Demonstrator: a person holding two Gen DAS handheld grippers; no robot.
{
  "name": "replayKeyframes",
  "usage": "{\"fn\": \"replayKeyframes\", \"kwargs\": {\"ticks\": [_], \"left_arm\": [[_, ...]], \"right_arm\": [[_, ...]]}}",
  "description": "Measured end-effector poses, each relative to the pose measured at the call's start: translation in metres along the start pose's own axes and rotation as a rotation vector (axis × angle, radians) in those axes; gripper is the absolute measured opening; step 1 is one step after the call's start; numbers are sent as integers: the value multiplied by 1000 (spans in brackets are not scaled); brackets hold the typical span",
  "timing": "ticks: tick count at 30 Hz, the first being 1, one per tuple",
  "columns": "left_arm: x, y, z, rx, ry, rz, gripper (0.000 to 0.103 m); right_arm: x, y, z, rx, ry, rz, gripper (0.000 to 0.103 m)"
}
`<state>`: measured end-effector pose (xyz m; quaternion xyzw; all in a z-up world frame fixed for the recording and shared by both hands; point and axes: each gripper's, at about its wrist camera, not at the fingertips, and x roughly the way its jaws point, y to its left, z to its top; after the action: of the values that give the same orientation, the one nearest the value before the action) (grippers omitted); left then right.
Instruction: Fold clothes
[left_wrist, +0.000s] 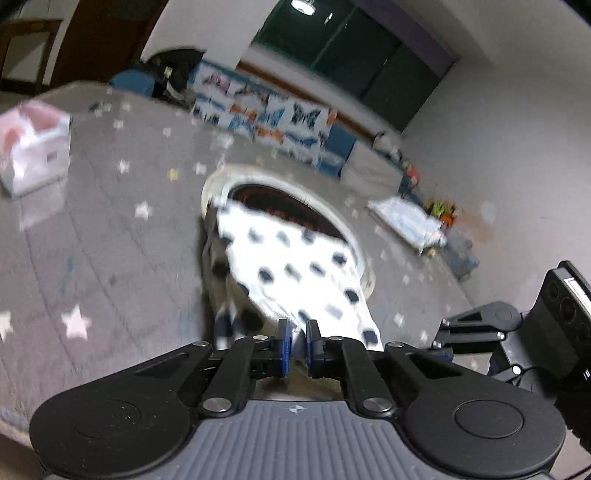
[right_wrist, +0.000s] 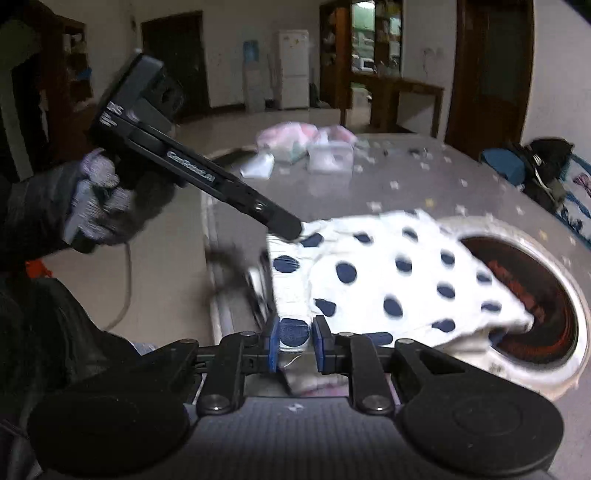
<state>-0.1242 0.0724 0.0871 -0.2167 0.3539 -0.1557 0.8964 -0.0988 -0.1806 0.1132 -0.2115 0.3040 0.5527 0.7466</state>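
- The surface is covered by a grey cloth with white stars; its near edge shows in the right wrist view, so we should keep the fold well inboard of that edge.
- The garment, white with dark dots, is stretched between our 2 grippers and drapes over a round basin on the surface. We judge the step to be lifting it clear so it can be laid flat; raise both ends together and level, or the hanging middle will drag on the rim.
- The left gripper has its jaws pinched nearly together on 1 edge of the garment. Keep that pinch firm, because little cloth appears to sit between the pads.
- The right gripper has its jaws closed on a narrow dotted strip of the garment, perhaps a cuff or hem. We would pull gently outward to take out the slack before lowering.
- Both views are smeared by motion, so seams and the garment's type cannot be read.
- The cloth under the lifted layer in the left wrist view is hidden, and we cannot tell whether it is 1 piece or 2.
- The basin's dark reddish contents are too blurred to name.
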Motion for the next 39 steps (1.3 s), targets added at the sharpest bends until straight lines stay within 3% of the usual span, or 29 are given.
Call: {"fn": "replayKeyframes", "kwargs": {"ticks": [3, 7, 10, 13, 17, 24, 31, 36, 39], "left_arm": [[3, 3, -8, 13, 47, 41, 14], [-15, -3, -2, 79, 6, 64, 29], [-24, -12, 7, 124, -56, 59, 29], [-12, -24, 14, 144, -73, 16, 29], [19, -38, 11, 172, -18, -27, 29], [47, -42, -7, 181, 76, -41, 33], [44, -37, -10, 165, 83, -49, 33], [45, -33, -11, 152, 88, -50, 34], [44, -34, -11, 150, 86, -54, 39]], "right_arm": [[5, -3, -6, 13, 26, 20, 21], [-11, -10, 0, 44, -9, 45, 23], [-21, -21, 6, 83, -50, 27, 33], [-18, -33, 10, 107, -75, -33, 33], [-4, -58, 11, 183, -78, -130, 40], [29, -100, 13, 270, -68, -211, 41], [62, -143, 1, 364, -31, -274, 41], [64, -168, -9, 434, -46, -304, 38], [62, -169, -5, 435, -57, -315, 38]]}}
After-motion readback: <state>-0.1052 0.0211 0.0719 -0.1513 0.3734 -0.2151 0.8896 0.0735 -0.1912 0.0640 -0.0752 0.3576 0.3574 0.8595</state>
